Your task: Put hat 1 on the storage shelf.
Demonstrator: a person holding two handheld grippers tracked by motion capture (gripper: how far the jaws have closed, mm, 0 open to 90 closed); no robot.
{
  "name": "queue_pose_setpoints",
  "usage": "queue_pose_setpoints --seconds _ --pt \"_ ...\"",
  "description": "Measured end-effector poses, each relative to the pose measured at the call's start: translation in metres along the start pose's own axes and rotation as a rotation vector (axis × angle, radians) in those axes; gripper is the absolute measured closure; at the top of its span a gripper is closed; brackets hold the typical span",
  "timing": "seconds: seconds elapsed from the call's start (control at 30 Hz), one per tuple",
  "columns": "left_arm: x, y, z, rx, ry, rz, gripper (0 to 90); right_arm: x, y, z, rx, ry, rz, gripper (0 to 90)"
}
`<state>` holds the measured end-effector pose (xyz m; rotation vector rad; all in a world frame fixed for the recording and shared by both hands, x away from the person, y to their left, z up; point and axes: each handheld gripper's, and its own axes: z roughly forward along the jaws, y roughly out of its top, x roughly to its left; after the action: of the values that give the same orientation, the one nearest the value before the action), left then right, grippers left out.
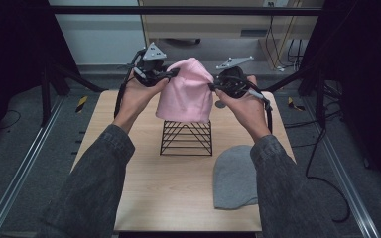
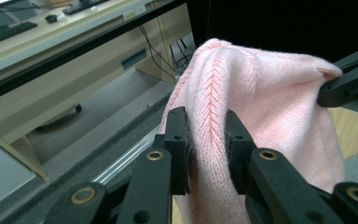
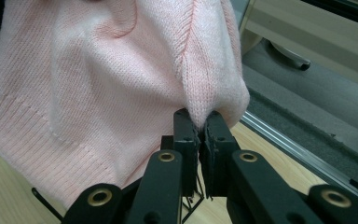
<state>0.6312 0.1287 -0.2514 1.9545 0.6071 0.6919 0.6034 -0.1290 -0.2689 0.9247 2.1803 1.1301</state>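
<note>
Centrally, a wooden worktop [image 1: 144, 198] is seen from above. A pink hat [image 1: 186, 91] is held up over a black wire rack [image 1: 186, 138] standing mid-worktop; the hat's lower edge hangs at the rack's top, though contact cannot be told. A grey hat [image 1: 234, 177] lies flat near the front right edge. The left claw [image 2: 205, 140] is clamped on a thick fold of the pink hat's side. The right claw [image 3: 199, 140] is pinched nearly together on a thin fold at the opposite side.
</note>
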Motion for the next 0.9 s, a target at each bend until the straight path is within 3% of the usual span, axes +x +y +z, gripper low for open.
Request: queue_pose_setpoints --seconds 0.43,0.9 --pt "-0.001 -0.013 0.010 -0.003 0.002 -0.003 75.7 0.005 -0.011 0.010 0.009 -0.005 -0.013 85.9" --pt "-0.014 -0.021 -0.006 -0.007 -0.020 -0.017 75.4 0.011 -0.020 -0.002 -0.021 0.041 -0.013 86.0"
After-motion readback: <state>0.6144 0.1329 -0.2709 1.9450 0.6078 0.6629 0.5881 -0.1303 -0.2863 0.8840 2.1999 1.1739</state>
